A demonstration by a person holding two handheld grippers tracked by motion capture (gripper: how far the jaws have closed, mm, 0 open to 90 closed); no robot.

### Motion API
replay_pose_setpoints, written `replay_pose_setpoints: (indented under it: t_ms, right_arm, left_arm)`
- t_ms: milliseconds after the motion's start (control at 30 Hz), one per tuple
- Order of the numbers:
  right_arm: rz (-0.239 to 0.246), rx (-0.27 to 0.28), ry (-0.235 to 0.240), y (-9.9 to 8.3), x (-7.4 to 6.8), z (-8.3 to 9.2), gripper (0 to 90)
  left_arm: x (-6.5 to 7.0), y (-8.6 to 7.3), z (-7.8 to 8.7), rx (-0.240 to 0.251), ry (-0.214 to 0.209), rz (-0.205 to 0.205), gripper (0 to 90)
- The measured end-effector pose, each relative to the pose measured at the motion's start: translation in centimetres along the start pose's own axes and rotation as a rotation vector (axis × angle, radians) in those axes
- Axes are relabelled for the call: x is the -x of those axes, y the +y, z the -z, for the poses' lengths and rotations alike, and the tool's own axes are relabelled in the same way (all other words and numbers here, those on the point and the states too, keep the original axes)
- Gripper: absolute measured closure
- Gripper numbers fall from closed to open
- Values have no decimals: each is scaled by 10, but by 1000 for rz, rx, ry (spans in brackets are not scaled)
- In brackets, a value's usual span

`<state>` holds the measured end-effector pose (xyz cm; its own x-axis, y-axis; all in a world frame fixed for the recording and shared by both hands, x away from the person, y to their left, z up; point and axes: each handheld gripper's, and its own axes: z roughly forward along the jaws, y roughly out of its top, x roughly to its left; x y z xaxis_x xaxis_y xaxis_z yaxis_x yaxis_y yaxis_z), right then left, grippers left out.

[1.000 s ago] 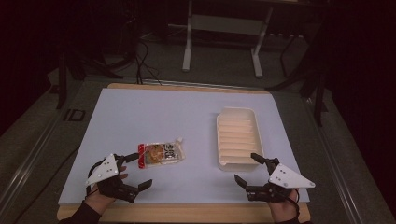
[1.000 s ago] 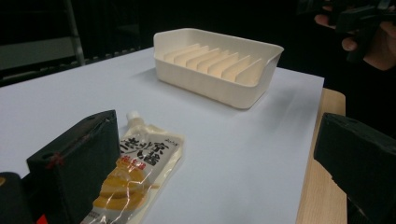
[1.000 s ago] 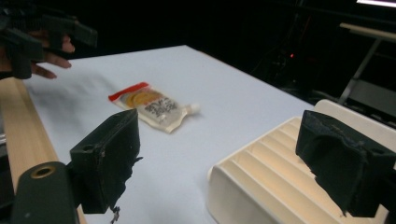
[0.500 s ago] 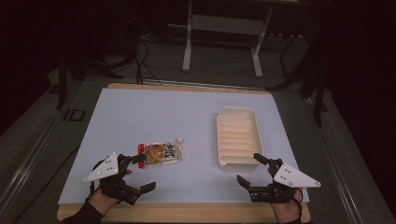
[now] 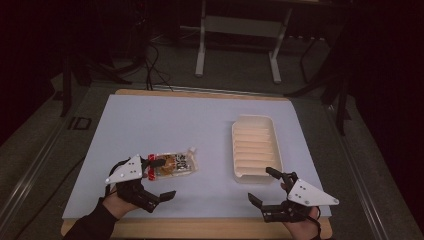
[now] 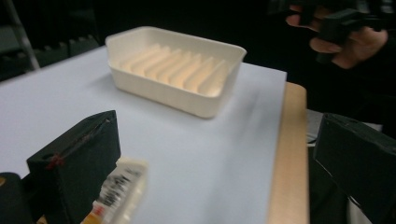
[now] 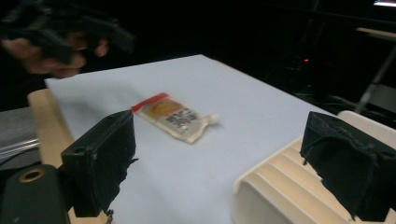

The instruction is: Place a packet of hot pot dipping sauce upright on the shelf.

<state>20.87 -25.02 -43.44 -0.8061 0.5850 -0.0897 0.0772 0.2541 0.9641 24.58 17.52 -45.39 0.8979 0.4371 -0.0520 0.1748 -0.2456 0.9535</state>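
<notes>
Packet lies just beside left gripper's spread, empty fingers.

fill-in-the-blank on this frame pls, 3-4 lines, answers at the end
1. The snack packet lies flat on the pale blue mat, closest to the ____ tongs.
2. The ribbed cream tray holds ____ items.
3. The jaws of both the left tongs and the right tongs stand ____.
4. The sealed end of the packet nearest the left tongs is coloured ____.

Missing words: left; no; open; red
</notes>
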Motion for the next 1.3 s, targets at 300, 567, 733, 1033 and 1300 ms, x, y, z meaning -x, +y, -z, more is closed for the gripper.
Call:
replay_pose_setpoints:
  t_ms: [300, 567, 733, 1033, 1300]
  right_arm:
    - [5, -10, 3, 2, -3, 0, 102]
    - [-5, -9, 3, 1, -2, -1, 101]
    - [-18, -12, 14, -1, -2, -2, 102]
    - [-17, -18, 22, -3, -2, -3, 102]
    - [-17, -14, 25, -3, -2, -2, 117]
  left_arm:
    - [-28, 9, -13, -40, 9, 29, 10]
    - [-47, 8, -29, -104, 17, 40, 15]
    - [-55, 12, -43, -140, 15, 31, 15]
    - [-72, 11, -65, -192, 8, 22, 15]
    - [-87, 8, -82, -244, 18, 15, 38]
